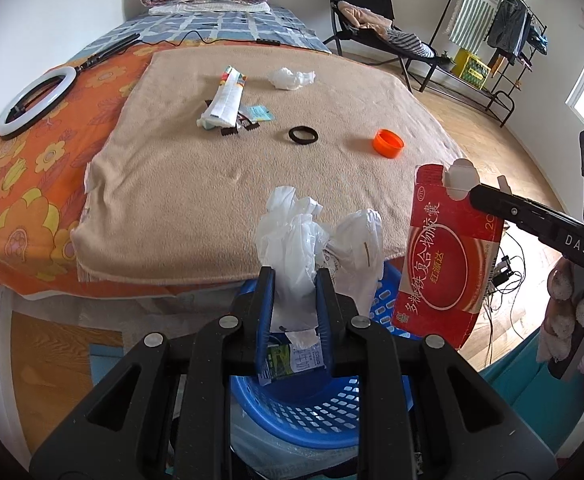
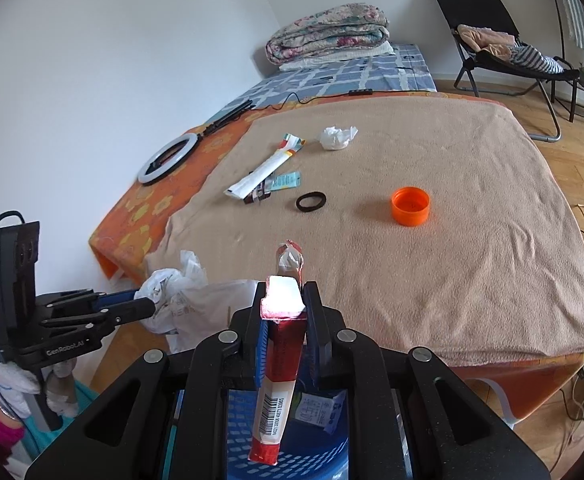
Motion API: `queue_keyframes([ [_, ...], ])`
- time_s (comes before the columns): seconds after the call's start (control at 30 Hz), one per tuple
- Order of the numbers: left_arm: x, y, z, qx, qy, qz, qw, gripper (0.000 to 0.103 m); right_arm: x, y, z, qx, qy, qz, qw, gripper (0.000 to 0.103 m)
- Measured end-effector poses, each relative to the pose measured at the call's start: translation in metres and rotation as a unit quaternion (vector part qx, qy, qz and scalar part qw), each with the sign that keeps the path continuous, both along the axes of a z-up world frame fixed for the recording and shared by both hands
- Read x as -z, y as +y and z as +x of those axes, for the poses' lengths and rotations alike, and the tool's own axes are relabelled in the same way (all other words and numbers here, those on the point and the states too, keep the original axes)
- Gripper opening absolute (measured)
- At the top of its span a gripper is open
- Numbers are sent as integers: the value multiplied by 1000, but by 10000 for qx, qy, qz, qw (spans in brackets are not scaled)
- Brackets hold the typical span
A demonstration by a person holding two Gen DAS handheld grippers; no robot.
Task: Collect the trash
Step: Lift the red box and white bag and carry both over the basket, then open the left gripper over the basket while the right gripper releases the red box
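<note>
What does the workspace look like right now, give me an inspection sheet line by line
Surface: tan blanket over an orange floral sheet.
Job's things: blue basket below the bed edge; crumpled tissue, long wrapper, orange cap lie on the blanket.
Clutter: black hair tie, ring light.
Tongs: left tongs shut on white plastic bag; right tongs shut on red carton, both over the basket.
Cables: tangle on floor.
Surroundings: folded quilt, black chair.

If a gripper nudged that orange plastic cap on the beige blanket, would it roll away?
Probably not: the round orange plastic cap lies flat, open side up, on the fuzzy beige blanket, so it should slide or drag. It looks light and rigid, and tipped on edge it might roll.
</note>
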State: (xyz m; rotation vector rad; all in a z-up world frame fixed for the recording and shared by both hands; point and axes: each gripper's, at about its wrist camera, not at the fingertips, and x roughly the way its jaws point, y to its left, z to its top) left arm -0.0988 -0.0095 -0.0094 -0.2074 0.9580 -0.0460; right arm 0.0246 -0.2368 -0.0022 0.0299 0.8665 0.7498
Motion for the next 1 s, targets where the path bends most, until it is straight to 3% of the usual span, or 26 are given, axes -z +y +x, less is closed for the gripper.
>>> queue_keyframes([
  [0.43,59,-13,-15,181,729,11,9972,19,41,13,-19,-184,232,-395,9988,14],
  [1.0,89,-24,0,352,1191,123,9922,20,75,18,-21,-260,526,-809,9950,18],
])
